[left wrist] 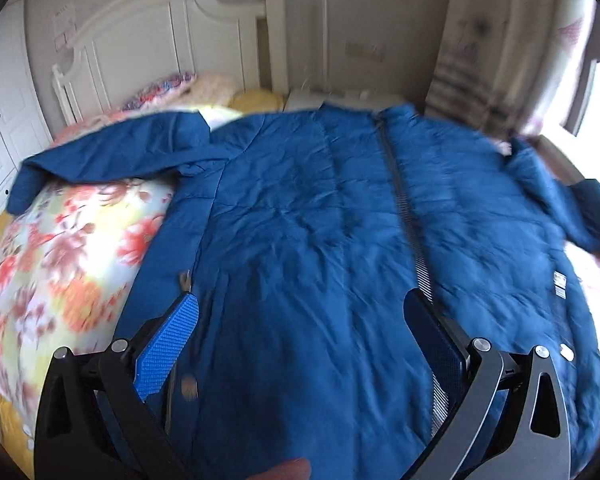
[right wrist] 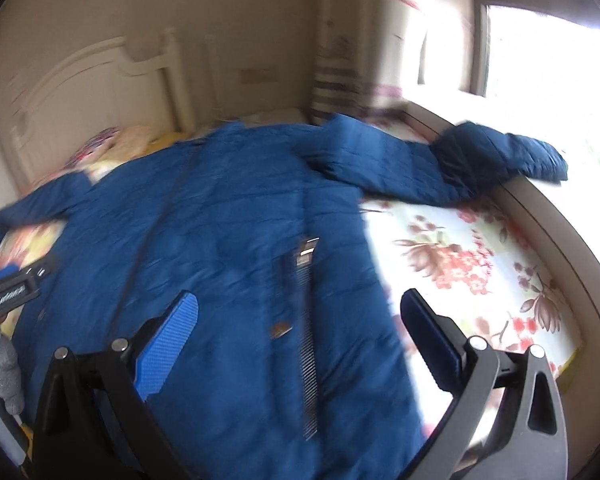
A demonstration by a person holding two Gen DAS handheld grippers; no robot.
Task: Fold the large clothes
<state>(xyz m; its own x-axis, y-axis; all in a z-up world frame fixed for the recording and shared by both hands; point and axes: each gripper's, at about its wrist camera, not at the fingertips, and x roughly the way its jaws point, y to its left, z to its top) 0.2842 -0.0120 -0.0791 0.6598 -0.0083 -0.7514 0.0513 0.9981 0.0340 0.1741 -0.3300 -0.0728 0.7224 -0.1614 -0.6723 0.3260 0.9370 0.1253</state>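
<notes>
A large blue padded jacket (left wrist: pixel 308 216) lies spread front-up on the bed, zipper (left wrist: pixel 404 208) running down its middle, both sleeves stretched out sideways. It also shows in the right wrist view (right wrist: pixel 236 232), its right sleeve (right wrist: pixel 480 156) reaching onto the window ledge. My left gripper (left wrist: pixel 300 320) is open and empty, hovering above the jacket's lower left panel. My right gripper (right wrist: pixel 300 316) is open and empty above the jacket's lower right edge. The left gripper's body (right wrist: pixel 12 284) shows at the far left of the right wrist view.
The bed has a floral cover (left wrist: pixel 60 248) (right wrist: pixel 468 256). A white headboard (left wrist: pixel 160 40) and pillows (left wrist: pixel 172 84) are at the far end. A window (right wrist: pixel 548 60) and ledge (right wrist: pixel 540 216) run along the right. White wardrobe doors (left wrist: pixel 4 112) stand at left.
</notes>
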